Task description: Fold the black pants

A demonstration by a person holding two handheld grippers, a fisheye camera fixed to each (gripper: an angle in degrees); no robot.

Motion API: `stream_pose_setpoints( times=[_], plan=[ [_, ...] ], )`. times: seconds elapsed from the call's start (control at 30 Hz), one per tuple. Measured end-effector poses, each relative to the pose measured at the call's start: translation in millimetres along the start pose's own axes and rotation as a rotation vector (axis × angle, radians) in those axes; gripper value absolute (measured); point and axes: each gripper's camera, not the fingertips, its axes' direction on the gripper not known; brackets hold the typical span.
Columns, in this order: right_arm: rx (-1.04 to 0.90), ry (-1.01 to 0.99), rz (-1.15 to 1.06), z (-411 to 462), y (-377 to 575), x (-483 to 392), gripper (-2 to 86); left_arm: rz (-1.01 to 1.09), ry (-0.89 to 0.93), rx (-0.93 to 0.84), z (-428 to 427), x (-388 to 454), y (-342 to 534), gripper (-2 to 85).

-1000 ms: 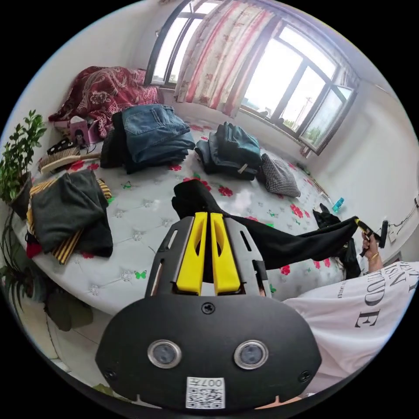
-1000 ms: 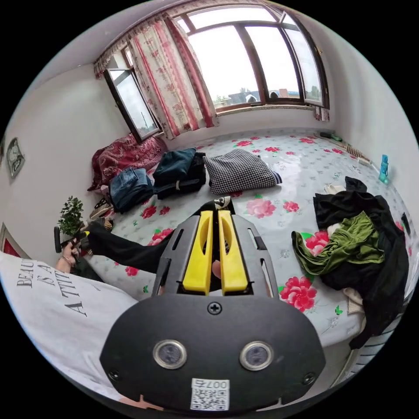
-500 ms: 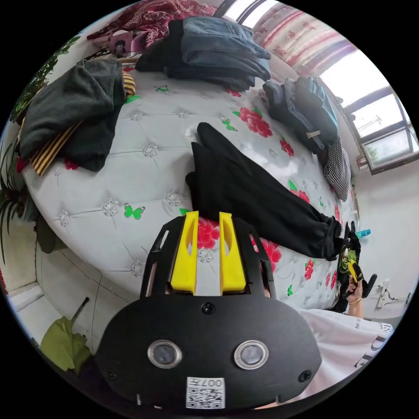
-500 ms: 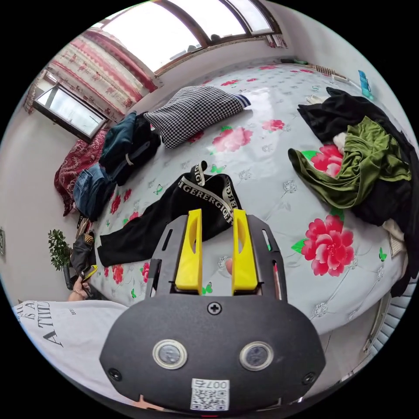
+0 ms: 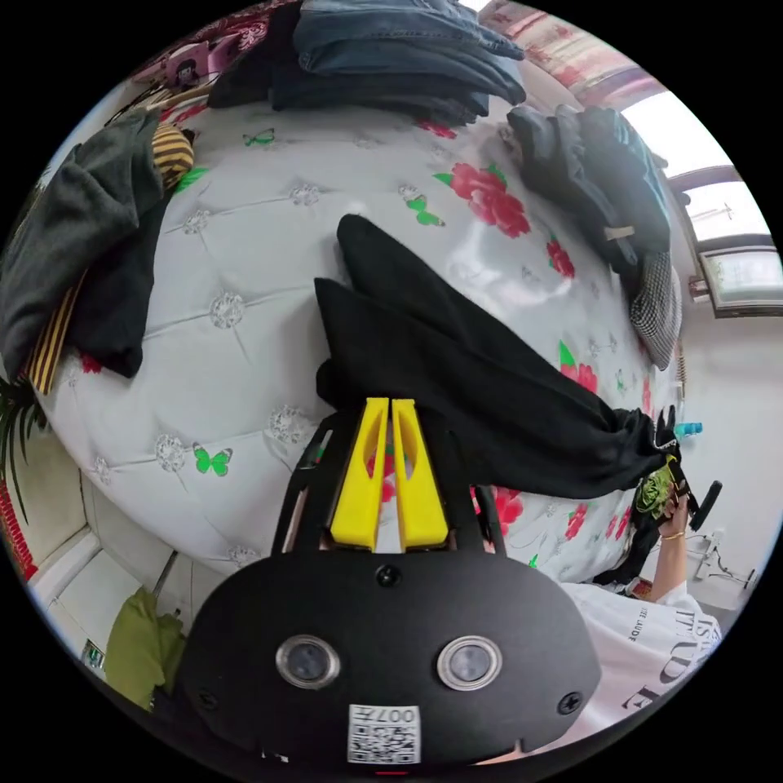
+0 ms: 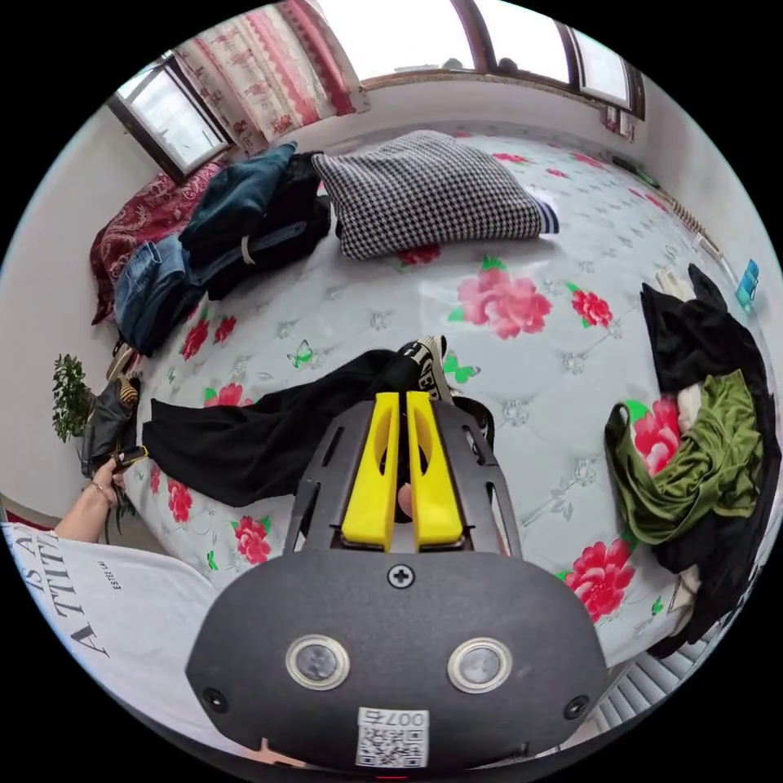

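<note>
The black pants point(image 5: 457, 367) lie stretched across the flowered bed point(image 5: 245, 269). In the left gripper view, my left gripper point(image 5: 390, 401) has its yellow jaws pressed together on the near edge of a leg's cuff end. In the right gripper view, the pants point(image 6: 261, 440) run off to the left. There my right gripper point(image 6: 402, 395) is shut on the waist end, beside the lettered waistband point(image 6: 430, 363). A hand holds the right gripper point(image 5: 689, 499) at the far end of the pants. The left gripper point(image 6: 129, 454) sits at the cuff end in the right gripper view.
Folded jeans point(image 5: 391, 49), dark folded clothes point(image 5: 595, 171) and a houndstooth piece point(image 6: 424, 196) lie at the back of the bed. A grey and striped pile point(image 5: 73, 228) sits to one side. A green and black heap point(image 6: 701, 457) sits by the bed's edge. A plant point(image 6: 69, 391) stands beside the bed.
A second ago both grippers held the pants stretched in the air. Half a second ago the pants lay on the bed with both grippers open. Now both are shut on the pants' ends.
</note>
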Motion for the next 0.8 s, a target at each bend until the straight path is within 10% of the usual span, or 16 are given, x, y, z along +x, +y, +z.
stream_pose_setpoints(
  times=[0.43,0.8],
  plan=[
    [0.441,-0.175,-0.188,-227.4,-32.8,14.0,-0.1,0.341,0.210,0.550,-243.1,55.9,20.0,-1.0],
    [-0.085,-0.145,0.269,-58.7,127.9,154.0,0.0,0.188,0.053,-0.099,-43.5,19.9,97.9,-1.0]
  ],
)
